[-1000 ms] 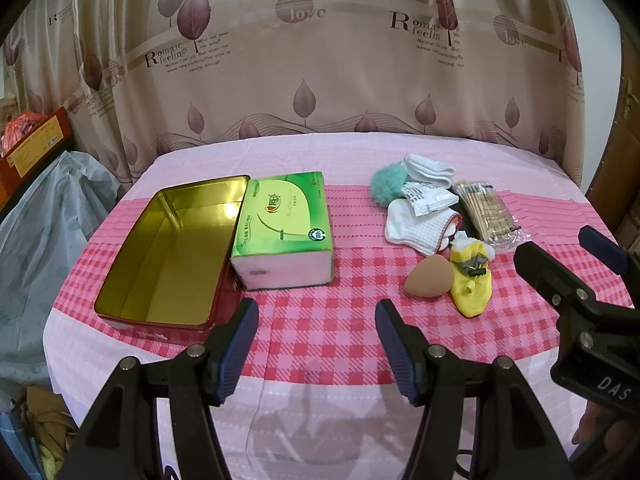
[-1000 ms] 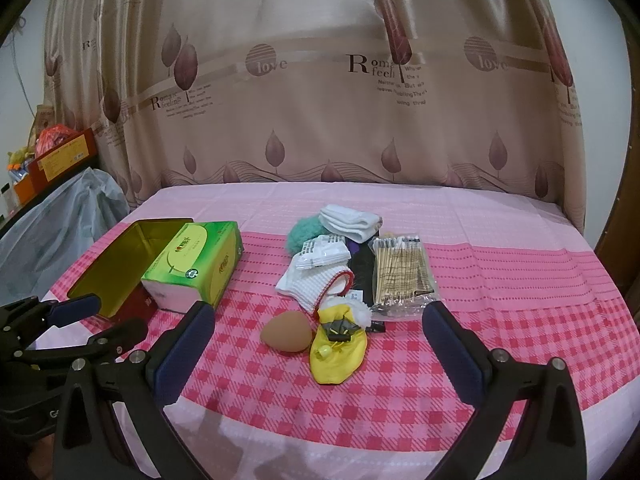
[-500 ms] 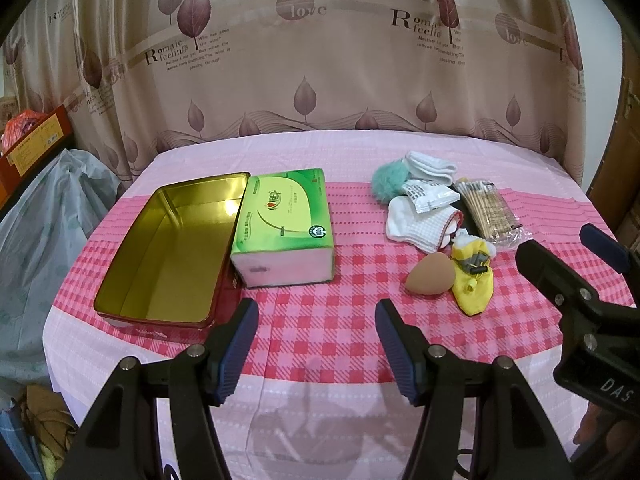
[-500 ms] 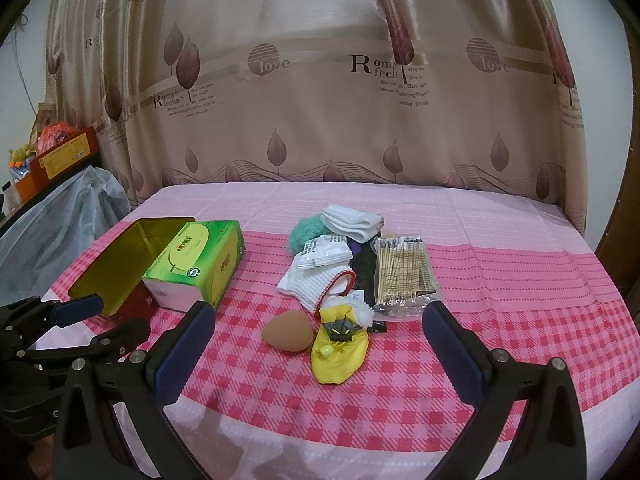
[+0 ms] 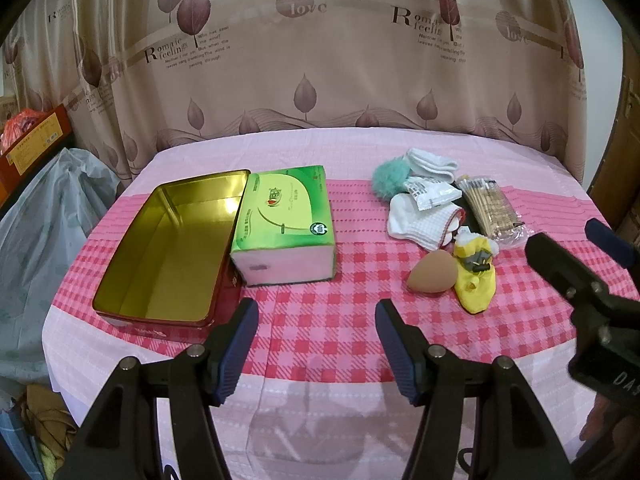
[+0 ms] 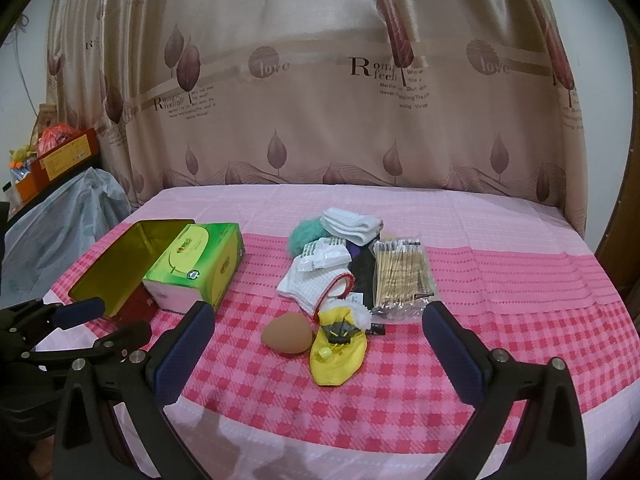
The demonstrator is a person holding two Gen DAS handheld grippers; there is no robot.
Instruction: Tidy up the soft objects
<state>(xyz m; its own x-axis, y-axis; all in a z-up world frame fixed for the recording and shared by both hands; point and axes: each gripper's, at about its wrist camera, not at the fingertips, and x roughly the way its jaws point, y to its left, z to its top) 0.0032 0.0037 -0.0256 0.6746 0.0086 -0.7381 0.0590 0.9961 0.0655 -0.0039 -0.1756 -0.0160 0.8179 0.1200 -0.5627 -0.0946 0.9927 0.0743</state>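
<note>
I have both grippers hovering over the near edge of the table (image 5: 320,168), which wears a pink checked cloth. My left gripper (image 5: 316,344) stands wide with nothing between its blue pads; my right gripper (image 6: 320,356) is spread wider and is just as empty. Toward the left edge an open gold tin (image 5: 168,244) lies with a green tissue box (image 5: 284,224) touching its right side. The soft things sit in a heap toward the right edge: a yellow pouch (image 6: 338,354) and a tan sponge egg (image 6: 287,335) nearest me, touching each other, then a white sock (image 6: 316,284), a teal pompom (image 6: 306,234), folded white socks (image 6: 352,224) and a packet of cotton swabs (image 6: 402,276) behind.
</note>
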